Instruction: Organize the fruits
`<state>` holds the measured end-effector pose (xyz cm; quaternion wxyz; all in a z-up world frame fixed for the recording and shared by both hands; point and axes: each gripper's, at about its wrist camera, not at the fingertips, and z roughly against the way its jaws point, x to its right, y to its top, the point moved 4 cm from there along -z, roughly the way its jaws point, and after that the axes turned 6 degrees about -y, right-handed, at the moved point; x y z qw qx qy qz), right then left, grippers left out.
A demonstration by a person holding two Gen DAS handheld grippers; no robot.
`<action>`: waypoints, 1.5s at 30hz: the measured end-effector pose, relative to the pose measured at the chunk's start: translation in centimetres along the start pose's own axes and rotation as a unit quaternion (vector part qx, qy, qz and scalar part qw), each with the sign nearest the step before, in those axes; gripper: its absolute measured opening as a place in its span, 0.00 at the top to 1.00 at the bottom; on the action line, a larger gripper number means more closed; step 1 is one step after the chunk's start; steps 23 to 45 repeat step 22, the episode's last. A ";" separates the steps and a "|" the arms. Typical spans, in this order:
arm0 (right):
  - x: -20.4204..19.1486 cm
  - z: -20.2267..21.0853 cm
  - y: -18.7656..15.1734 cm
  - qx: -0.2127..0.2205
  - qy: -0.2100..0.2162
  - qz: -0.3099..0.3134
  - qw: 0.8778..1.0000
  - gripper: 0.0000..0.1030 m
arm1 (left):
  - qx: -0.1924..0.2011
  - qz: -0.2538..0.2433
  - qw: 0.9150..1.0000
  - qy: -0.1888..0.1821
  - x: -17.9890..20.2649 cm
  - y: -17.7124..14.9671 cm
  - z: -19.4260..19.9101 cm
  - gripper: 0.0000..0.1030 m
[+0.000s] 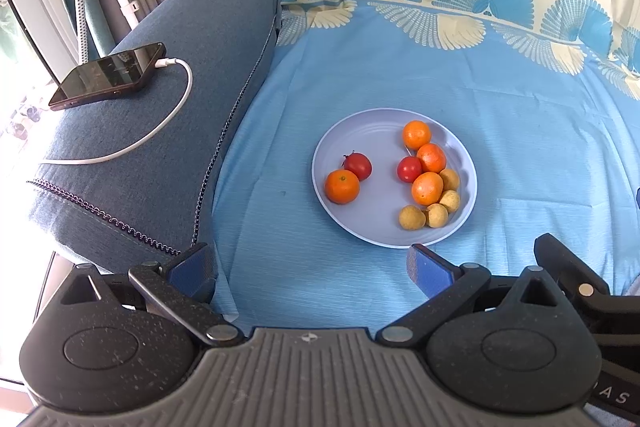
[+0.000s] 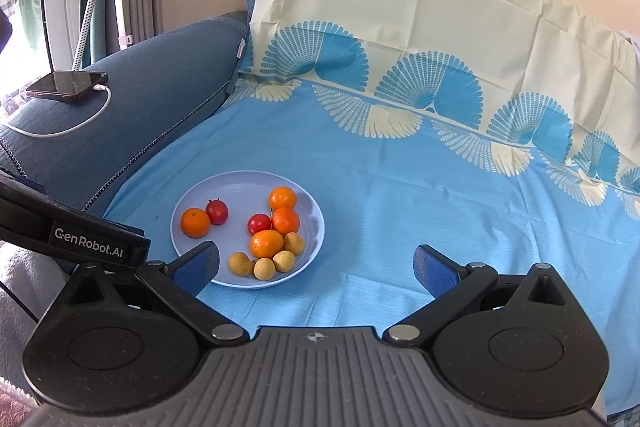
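A pale blue plate (image 1: 352, 215) (image 2: 236, 183) lies on a blue cloth. On its left side sit an orange (image 1: 341, 186) (image 2: 195, 222) and a red fruit (image 1: 359, 166) (image 2: 217, 211). On its right side lie three oranges (image 1: 427, 188) (image 2: 267, 243), a red fruit (image 1: 409, 169) (image 2: 259, 223) and several small yellow-brown fruits (image 1: 412, 217) (image 2: 241, 263). My left gripper (image 1: 312, 263) is open and empty, short of the plate's near rim. My right gripper (image 2: 316, 267) is open and empty, its left finger (image 2: 198, 267) over the plate's near edge.
A blue sofa arm (image 1: 160, 147) (image 2: 152, 107) at the left carries a phone (image 1: 108, 77) (image 2: 66, 85) on a white charging cable (image 1: 160, 131). A cloth-covered backrest (image 2: 400, 27) rises behind. The other gripper's body (image 2: 72, 231) shows at left; bare cloth (image 2: 440, 207) lies right of the plate.
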<state>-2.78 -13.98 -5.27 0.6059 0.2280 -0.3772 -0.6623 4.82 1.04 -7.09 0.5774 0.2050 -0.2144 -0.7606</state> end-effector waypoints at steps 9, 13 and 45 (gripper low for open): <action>-0.2 -0.1 0.0 0.000 0.001 0.000 1.000 0.01 | 0.000 -0.001 1.000 0.001 0.0 0.0 0.0 0.00; -0.1 -0.1 0.0 0.000 0.001 0.000 1.000 0.01 | 0.000 -0.001 1.000 0.001 0.0 0.0 0.0 0.00; -0.1 -0.2 -0.1 0.000 0.002 0.000 1.000 0.01 | 0.004 -0.007 1.000 0.010 -0.1 -0.1 0.0 0.00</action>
